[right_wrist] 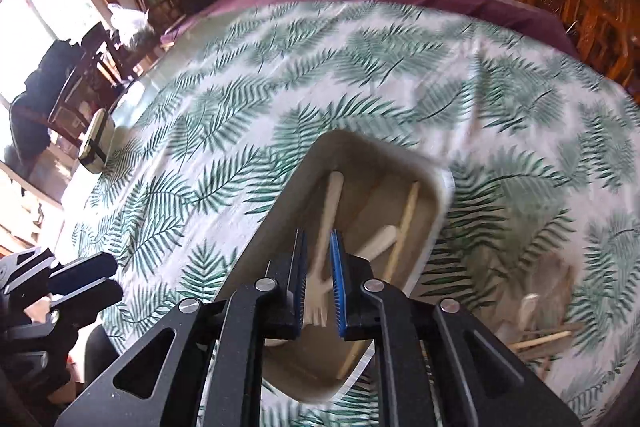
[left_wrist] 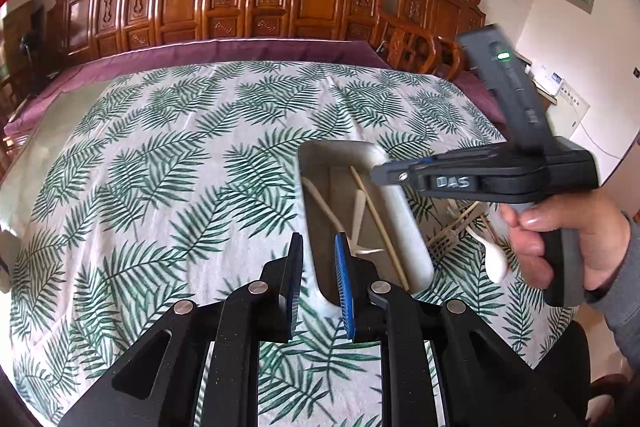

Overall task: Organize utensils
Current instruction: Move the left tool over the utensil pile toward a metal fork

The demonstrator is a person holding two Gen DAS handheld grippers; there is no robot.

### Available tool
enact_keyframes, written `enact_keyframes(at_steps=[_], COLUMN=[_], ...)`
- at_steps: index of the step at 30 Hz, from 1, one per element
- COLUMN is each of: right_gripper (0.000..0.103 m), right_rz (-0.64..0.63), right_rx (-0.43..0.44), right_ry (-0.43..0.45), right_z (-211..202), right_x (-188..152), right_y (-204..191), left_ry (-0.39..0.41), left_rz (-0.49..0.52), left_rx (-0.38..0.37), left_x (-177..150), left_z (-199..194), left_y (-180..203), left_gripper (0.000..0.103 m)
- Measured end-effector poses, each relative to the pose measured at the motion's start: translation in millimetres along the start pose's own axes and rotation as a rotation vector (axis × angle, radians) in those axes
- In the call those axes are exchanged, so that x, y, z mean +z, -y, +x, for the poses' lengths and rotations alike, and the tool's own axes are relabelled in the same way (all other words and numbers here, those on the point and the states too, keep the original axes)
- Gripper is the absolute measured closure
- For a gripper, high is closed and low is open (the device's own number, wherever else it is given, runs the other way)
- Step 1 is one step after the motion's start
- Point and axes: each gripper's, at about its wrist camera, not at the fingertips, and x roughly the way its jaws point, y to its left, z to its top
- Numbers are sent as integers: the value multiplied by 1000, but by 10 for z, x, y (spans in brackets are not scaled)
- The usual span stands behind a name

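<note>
Over the white tray [right_wrist: 434, 183], already holding several utensils, your right gripper [right_wrist: 318, 281] hangs nearly closed and empty while your left gripper [left_wrist: 318, 281] grips nothing; next, reach for the loose pile [left_wrist: 460, 231] just right of it.

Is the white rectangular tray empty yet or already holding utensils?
Holding utensils. The white rectangular tray contains a pale plastic fork, a pale spoon and a wooden chopstick. More utensils lie outside on the leaf-print tablecloth.
</note>
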Motion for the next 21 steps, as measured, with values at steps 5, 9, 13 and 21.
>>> enact_keyframes(at_steps=[5,9,13,21], right_gripper=[90,90,84,77], right_rz=[12,24,48,65], right_rx=[-59,-116,-149,-176], right_ry=[48,58,35,-1], right_z=[-390,-644,-767,-678], right_x=[-312,-610,-923,-1387], right_y=[374,744,1076,1335], left_ry=[7,6,-9,-57], left_rz=[24,49,74,126], left_rx=[-25,-43,-73,-113], left_x=[38,54,63,55], left_z=[99,186,302,577], left_y=[259,497,761,1211], left_gripper=[76,66,59,58])
